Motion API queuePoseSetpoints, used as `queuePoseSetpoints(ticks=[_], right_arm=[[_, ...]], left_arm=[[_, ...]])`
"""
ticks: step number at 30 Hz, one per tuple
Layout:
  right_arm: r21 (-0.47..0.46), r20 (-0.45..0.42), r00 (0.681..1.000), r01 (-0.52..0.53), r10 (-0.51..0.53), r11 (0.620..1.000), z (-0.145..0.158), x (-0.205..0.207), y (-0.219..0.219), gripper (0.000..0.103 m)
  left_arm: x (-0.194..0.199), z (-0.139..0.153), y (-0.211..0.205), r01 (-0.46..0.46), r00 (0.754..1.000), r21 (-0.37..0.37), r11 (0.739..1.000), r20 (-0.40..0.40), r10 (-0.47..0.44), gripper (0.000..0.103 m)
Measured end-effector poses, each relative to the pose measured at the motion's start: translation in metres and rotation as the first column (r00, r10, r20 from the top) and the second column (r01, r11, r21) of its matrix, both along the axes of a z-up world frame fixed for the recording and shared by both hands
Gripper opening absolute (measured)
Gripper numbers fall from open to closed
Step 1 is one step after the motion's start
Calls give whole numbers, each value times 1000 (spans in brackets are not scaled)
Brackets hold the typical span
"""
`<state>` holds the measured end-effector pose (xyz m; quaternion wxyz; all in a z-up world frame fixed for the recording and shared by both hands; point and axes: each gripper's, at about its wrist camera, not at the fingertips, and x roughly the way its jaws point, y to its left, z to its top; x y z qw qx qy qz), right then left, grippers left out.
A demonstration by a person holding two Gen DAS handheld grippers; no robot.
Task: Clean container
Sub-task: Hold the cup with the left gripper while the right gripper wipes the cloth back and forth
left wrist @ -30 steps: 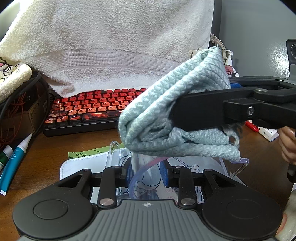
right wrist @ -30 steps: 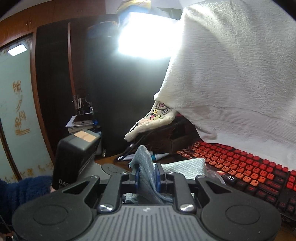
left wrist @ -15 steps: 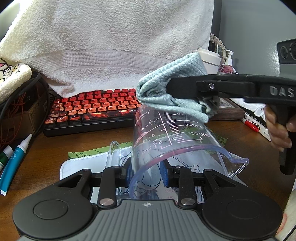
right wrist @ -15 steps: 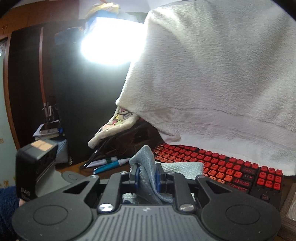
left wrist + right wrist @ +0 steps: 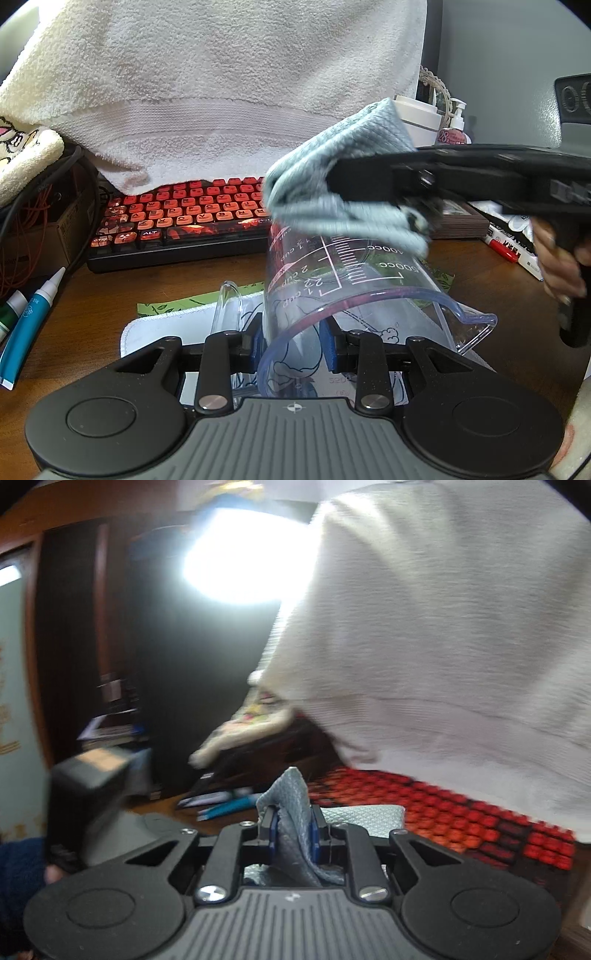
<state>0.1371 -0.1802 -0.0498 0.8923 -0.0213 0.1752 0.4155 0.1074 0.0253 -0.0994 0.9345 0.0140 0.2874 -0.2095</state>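
Above the red backlit keyboard (image 5: 184,218), the right gripper (image 5: 354,184), clamping a folded grey-blue cloth (image 5: 332,177), has swung onto the upturned clear plastic measuring cup (image 5: 343,280) pinched by the left gripper (image 5: 295,343), so wiping resumes.

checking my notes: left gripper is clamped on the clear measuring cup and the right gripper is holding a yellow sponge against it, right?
Not quite. The right gripper holds a folded grey-blue cloth, not a yellow sponge; the left wrist view shows it against the upper side of the clear measuring cup. The rest stands: the left gripper is clamped on the cup's rim.
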Motion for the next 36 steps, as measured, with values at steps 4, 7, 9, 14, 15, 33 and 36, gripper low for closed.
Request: queuePoseSetpoints(ticks=[4,7,9,14,15,33,36], right_arm=[[16,-12,1000,28,-28,999,-1,2,-7,16],[-2,-7,1000,18,-18,1000,1,-5,-3,16],[1,-15,1000,-19,19,1000,2,-9,0,17],[36,-54,988,-146,147,989,3,-17,6,17],[32,-50,986,-156,158,987,3,-18,7,17],[41,-48,994,-97,99,994,2,-10,-2,16],[38,-47,987,-149,151,988,3,-15,5,16]], left_arm=[[0,0,0,0,1000,0,1000,0,0,31],[0,-1,1,0,1000,-3,1000,-2,0,31],[0,-1,1,0,1000,-3,1000,-2,0,31],[0,-1,0,0,1000,-3,1000,-2,0,31],[0,0,0,0,1000,-3,1000,-2,0,31],[1,-1,1,0,1000,-4,1000,-3,0,31],[1,-1,1,0,1000,-3,1000,-3,0,31]])
